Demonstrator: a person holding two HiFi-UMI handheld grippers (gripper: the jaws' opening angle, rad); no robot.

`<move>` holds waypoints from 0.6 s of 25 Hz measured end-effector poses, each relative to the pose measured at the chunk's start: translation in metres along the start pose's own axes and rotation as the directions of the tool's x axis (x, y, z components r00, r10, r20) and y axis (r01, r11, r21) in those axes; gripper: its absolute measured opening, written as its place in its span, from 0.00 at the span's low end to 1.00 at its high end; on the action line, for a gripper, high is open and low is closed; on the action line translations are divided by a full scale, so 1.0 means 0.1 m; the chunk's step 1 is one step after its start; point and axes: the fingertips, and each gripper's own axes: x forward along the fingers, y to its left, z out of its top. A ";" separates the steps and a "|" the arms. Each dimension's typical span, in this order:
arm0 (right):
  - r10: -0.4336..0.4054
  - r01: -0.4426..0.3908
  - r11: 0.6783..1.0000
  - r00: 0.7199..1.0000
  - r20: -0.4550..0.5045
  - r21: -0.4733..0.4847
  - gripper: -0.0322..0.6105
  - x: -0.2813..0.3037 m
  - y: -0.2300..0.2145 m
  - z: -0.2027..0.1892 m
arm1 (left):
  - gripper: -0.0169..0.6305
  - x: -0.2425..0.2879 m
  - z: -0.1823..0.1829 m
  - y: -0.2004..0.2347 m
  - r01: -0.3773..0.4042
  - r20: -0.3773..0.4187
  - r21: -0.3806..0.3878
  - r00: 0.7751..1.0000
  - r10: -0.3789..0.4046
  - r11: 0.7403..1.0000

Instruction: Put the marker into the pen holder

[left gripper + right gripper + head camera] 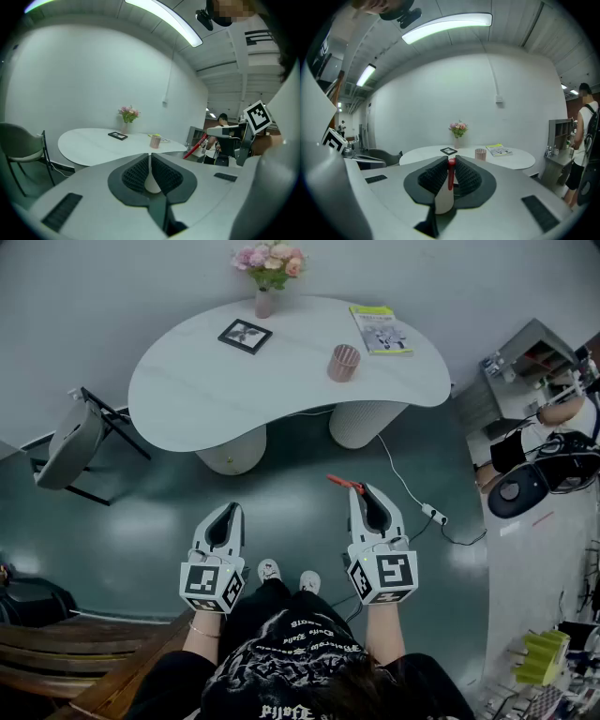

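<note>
A slim red marker [342,483] is pinched between the ribbed black jaws of the right gripper [361,493], low and right of centre in the head view. It juts past the tips toward the upper left and hangs over the dark green floor [281,493]. It is well apart from the curved white desk [291,381] in the upper half of the frame. The step in hand is judged to be the carry to the desk, with insertion not yet begun. The round pink mesh pen holder [344,362] stands upright near the desk's right end, between a black picture frame [245,336] and a yellow-green booklet [380,330]. The pinch is best held firm while the desk is approached, since only a short part of the barrel appears to be gripped. The marker would then be turned upright, centred over the holder's open mouth and lowered inside before the jaws are spread. The cup looks light and could be tipped by a slanted entry. The left gripper [228,512], low and left of centre, is seen with its jaws pressed together on nothing, and it might be used to steady the cup. In the right gripper view the marker is seen nearly end-on at the frame's centre, as a glossy red barrel with a rounded end between the dark pads. Whether a cap is fitted cannot be told.
</note>
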 end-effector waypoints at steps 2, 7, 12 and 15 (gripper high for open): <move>0.006 -0.006 1.000 1.000 -0.005 -0.003 0.16 -0.21 0.04 -0.07 | 0.08 -0.11 -0.04 -0.22 0.025 0.012 0.006 1.000 -0.025 1.000; 0.025 -0.025 1.000 1.000 -0.004 -0.005 0.16 -0.83 0.14 -0.26 | 0.08 -0.49 -0.24 -0.70 0.048 0.025 0.007 0.999 -0.048 0.999; 0.034 -0.034 0.999 0.999 0.003 0.029 0.16 -1.33 0.14 -0.40 | 0.08 -0.88 -0.42 -1.11 0.065 0.016 0.031 0.998 -0.066 0.997; 0.047 -0.048 0.997 0.999 0.017 0.063 0.16 -1.42 0.17 -0.40 | 0.08 -0.97 -0.44 -1.16 0.070 0.011 0.032 0.997 -0.070 0.997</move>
